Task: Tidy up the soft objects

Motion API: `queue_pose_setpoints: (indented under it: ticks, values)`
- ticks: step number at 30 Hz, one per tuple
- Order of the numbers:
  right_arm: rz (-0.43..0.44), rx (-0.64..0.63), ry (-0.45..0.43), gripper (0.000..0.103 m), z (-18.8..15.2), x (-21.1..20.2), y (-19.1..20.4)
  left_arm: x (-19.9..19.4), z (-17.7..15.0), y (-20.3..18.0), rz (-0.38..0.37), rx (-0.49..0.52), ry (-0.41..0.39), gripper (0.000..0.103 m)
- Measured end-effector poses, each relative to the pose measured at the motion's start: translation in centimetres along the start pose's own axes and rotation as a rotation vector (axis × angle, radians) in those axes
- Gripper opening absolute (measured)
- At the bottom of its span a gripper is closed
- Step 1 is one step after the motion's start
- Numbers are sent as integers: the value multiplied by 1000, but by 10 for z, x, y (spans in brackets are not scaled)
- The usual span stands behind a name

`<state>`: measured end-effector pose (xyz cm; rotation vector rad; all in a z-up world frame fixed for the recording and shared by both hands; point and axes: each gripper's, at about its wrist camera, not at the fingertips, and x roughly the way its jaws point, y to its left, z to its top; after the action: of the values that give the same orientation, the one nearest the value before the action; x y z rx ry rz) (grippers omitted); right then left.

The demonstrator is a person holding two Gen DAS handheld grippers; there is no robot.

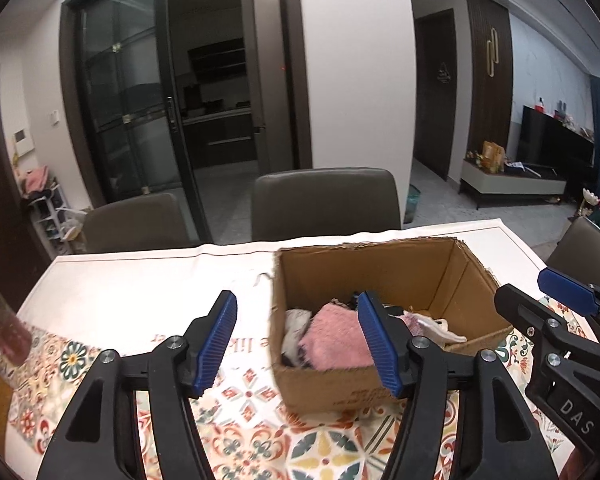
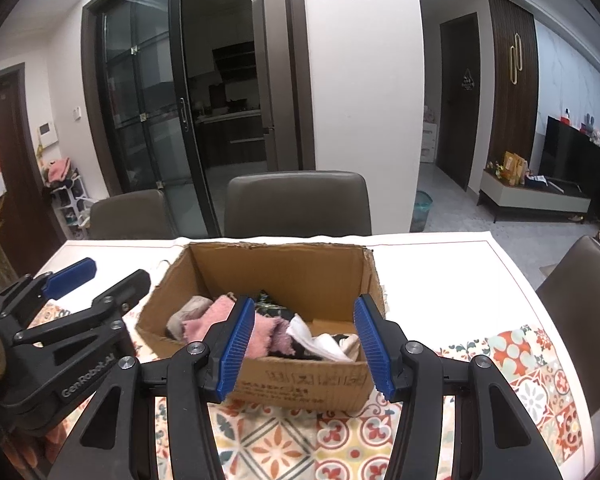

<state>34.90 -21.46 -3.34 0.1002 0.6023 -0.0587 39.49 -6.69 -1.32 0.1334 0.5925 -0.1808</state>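
An open cardboard box (image 1: 380,268) (image 2: 280,268) stands on the patterned tablecloth. It holds a pink fluffy cloth (image 1: 336,340) (image 2: 220,316), a grey-white sock (image 1: 296,320) (image 2: 192,312), a white cloth (image 1: 432,324) (image 2: 316,340) and some dark fabric. My left gripper (image 1: 298,344) (image 2: 108,276) hovers at the box's near left corner, open, with nothing between its blue pads. My right gripper (image 2: 306,346) (image 1: 536,296) hangs over the box's near wall, also open and holding nothing. Neither touches the box or the cloths.
The table (image 2: 440,272) has a white far part and a tiled-pattern cloth (image 2: 268,440) near me. Grey chairs (image 1: 324,204) (image 2: 296,204) stand behind it and another chair (image 2: 580,280) at the right. A reddish object (image 1: 8,340) leans in at the far left.
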Motion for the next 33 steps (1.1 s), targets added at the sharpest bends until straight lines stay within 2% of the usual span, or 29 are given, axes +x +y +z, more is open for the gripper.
queue_pose_setpoints:
  ticks: [11, 12, 14, 25, 33]
  values:
    - [29, -6, -27, 54, -12, -43, 17, -61, -24, 20, 55, 4, -30, 76]
    - [30, -6, -26, 55, -13, -45, 19, -67, -27, 23, 63, 7, -32, 78]
    - [25, -8, -30, 65, -18, -54, 22, -76, -33, 25, 76, 14, -35, 79]
    - [25, -19, -60, 65, -37, -93, 36, -118, -57, 42, 88, -29, -37, 88]
    - [44, -25, -65, 65, -46, -116, 36, -155, -66, 43, 107, -41, -71, 95]
